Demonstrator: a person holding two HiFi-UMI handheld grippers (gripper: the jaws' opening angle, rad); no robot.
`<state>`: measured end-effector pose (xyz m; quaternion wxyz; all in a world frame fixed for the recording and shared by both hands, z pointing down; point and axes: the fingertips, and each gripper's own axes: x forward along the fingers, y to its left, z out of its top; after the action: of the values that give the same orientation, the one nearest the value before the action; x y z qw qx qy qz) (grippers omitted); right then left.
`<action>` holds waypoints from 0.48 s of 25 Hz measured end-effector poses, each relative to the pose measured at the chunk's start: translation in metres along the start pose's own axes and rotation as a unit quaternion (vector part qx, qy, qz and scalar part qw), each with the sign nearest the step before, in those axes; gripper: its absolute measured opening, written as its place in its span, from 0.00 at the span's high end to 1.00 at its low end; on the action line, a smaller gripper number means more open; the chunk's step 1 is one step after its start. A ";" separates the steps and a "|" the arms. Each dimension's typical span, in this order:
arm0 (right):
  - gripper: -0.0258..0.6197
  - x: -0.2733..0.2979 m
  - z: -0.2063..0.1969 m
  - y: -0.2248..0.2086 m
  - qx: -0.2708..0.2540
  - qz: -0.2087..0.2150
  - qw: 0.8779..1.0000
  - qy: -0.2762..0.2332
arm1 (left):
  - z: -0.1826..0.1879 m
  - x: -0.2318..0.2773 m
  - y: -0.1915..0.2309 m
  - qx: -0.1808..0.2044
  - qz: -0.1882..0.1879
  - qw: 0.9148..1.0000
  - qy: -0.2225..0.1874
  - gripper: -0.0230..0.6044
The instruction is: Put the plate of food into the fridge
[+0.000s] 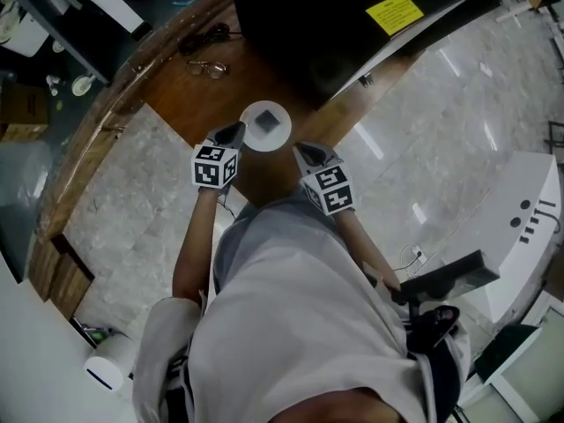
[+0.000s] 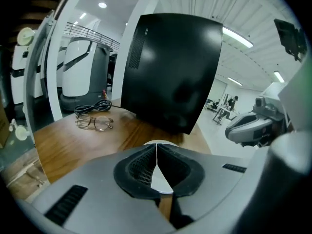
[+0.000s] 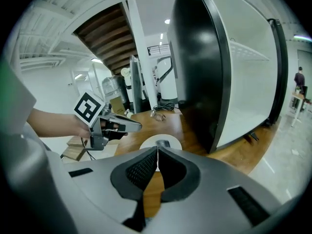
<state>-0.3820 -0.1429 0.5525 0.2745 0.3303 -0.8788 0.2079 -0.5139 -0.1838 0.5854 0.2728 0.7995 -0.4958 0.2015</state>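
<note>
Progress: nothing of the transfer is done. Spectacles (image 1: pixel 208 67) and a cable (image 1: pixel 207 38) lie at upper left of the head view on the wooden table (image 1: pixel 176 104). Left gripper (image 1: pixel 231 133), jaws together on nothing, sits just beside the plate (image 1: pixel 280 111); contact cannot be told. The plate, centre frame, carries a dark item and rests on the table, ungrasped. Right gripper (image 1: pixel 308 153), likewise closed and empty, is near its lower right. Fridge (image 1: pixel 352 25), upper right, appears open, its white interior showing in the right gripper view. Outstanding: grasp, lift, place inside.
</note>
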 end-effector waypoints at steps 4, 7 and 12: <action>0.93 0.021 -0.015 -0.027 0.061 -0.020 0.998 0.013 | -0.014 0.036 0.027 0.016 0.019 0.999 0.036 0.93; 0.93 0.037 -0.021 -0.042 0.107 -0.007 0.994 0.014 | -0.023 0.060 0.039 0.026 0.029 0.997 0.068 0.93; 0.93 0.064 -0.036 -0.061 0.181 0.002 0.983 0.024 | -0.038 0.086 0.044 0.037 0.035 0.993 0.105 0.93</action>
<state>-0.3671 -0.1958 0.6305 0.2306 0.3674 -0.8207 0.3720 -0.5188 -0.2344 0.6761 0.2867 0.7652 -0.4846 0.3122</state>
